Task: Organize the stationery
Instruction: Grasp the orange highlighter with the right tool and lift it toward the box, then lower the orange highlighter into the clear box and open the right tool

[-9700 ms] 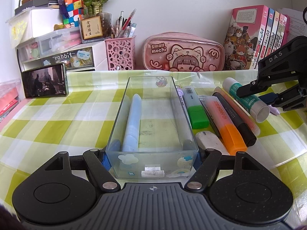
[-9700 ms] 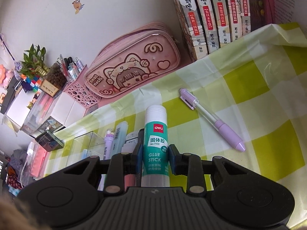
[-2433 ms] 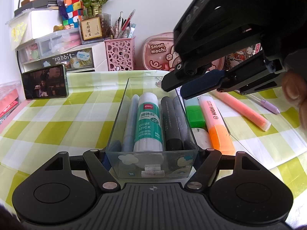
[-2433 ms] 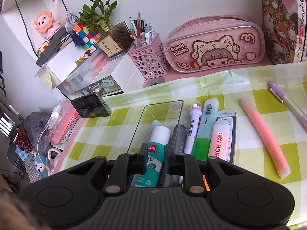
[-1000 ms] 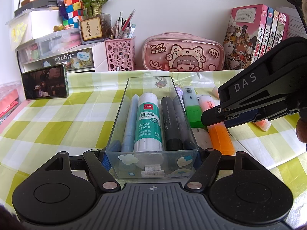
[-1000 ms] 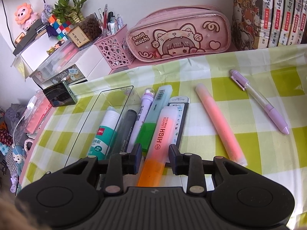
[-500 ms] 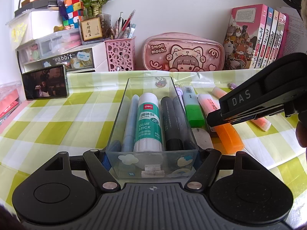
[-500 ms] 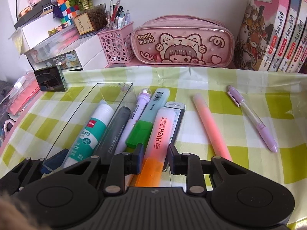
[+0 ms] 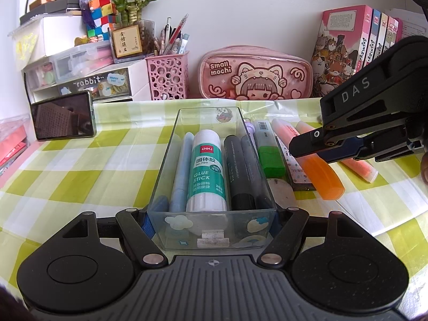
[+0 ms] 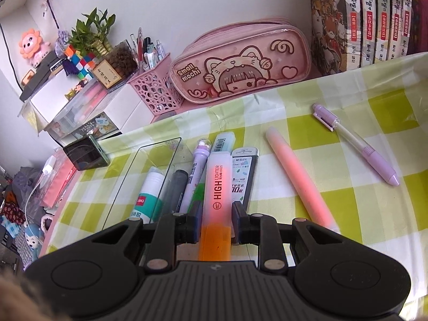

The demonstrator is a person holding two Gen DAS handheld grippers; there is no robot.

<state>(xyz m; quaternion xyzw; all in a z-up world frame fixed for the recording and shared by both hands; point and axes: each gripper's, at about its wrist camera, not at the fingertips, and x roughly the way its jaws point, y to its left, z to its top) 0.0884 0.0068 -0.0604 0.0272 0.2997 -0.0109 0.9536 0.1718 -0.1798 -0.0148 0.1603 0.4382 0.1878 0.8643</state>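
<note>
Left gripper (image 9: 212,222): clamped across the near end of the clear box (image 9: 212,230), one finger on each side wall, box squarely between the jaws.
Right gripper (image 10: 216,226): closed on the orange highlighter (image 10: 217,187), pads pressing both flanks just ahead of its orange cap; in the left wrist view, seen reaching in from the right, tilted down.
Orange highlighter: running straight ahead from the right gripper's jaws, cap end nearest, pale end pointing away; lying over a flat lead-refill case (image 10: 244,168).
Clear box, inside: from the left gripper's left to right, a pale blue pen (image 9: 182,171), a glue stick (image 9: 206,171) and two dark grey markers (image 9: 242,171), all lengthwise.
Just right of the box: a purple-capped pen (image 10: 199,171) and a green highlighter (image 9: 267,147) side by side, then a white eraser (image 9: 281,191) near the box's front corner.
Right of the right gripper: a pink highlighter (image 10: 298,176), apart from the held one; farther right, a lilac pen (image 10: 355,144).
Underneath: green-and-white checked tablecloth (image 9: 80,176).
Far ahead, by the wall: pink pencil case (image 9: 255,73), pink pen holder (image 9: 167,79), a row of books (image 10: 363,18); to the left, a phone (image 9: 62,116) propped before drawer units.
</note>
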